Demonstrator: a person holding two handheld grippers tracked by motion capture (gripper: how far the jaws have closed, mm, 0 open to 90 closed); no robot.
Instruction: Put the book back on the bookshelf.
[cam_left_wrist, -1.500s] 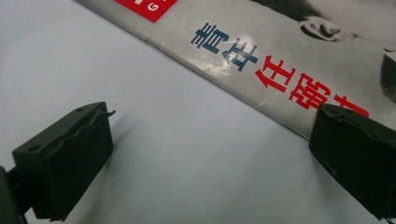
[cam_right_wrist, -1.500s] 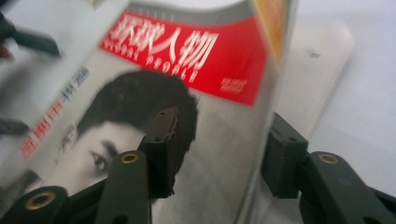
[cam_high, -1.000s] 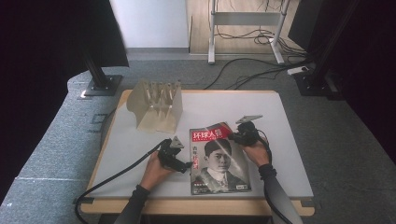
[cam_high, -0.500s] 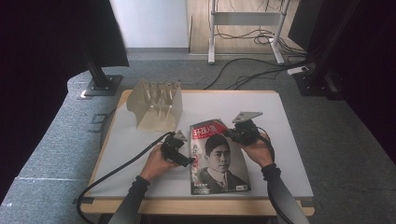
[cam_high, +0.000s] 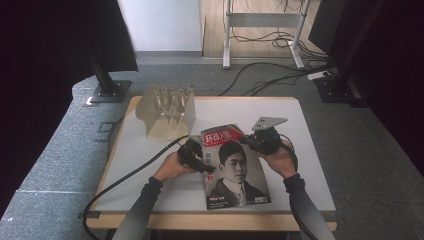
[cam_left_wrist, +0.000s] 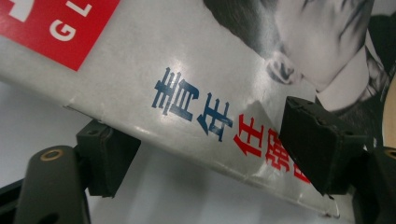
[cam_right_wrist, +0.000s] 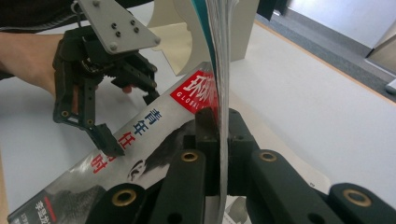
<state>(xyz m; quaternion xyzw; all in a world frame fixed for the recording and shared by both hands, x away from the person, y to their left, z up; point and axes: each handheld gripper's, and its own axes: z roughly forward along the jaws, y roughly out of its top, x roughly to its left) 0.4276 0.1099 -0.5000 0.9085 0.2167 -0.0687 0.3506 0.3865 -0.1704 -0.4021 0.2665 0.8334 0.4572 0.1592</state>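
Note:
A magazine (cam_high: 235, 170) with a red title block and a portrait cover lies on the white table (cam_high: 305, 130), its far right corner raised. My right gripper (cam_high: 251, 142) is shut on that corner. In the right gripper view the page edges (cam_right_wrist: 219, 84) run end-on between the closed jaws of the right gripper (cam_right_wrist: 218, 135). My left gripper (cam_high: 200, 157) is at the magazine's left spine edge and stands open. In the left gripper view one pad (cam_left_wrist: 107, 158) sits under the cover (cam_left_wrist: 196, 70) and the other pad (cam_left_wrist: 322, 144) above it, well apart.
A beige slotted rack (cam_high: 167, 112) stands on the table's far left, just beyond the magazine. Black cables trail from both grippers off the near edge. Monitor stands and floor cables lie beyond the table.
My left gripper has slid forward and right onto the magazine's spine edge. The magazine's far end has risen slightly in the right gripper.

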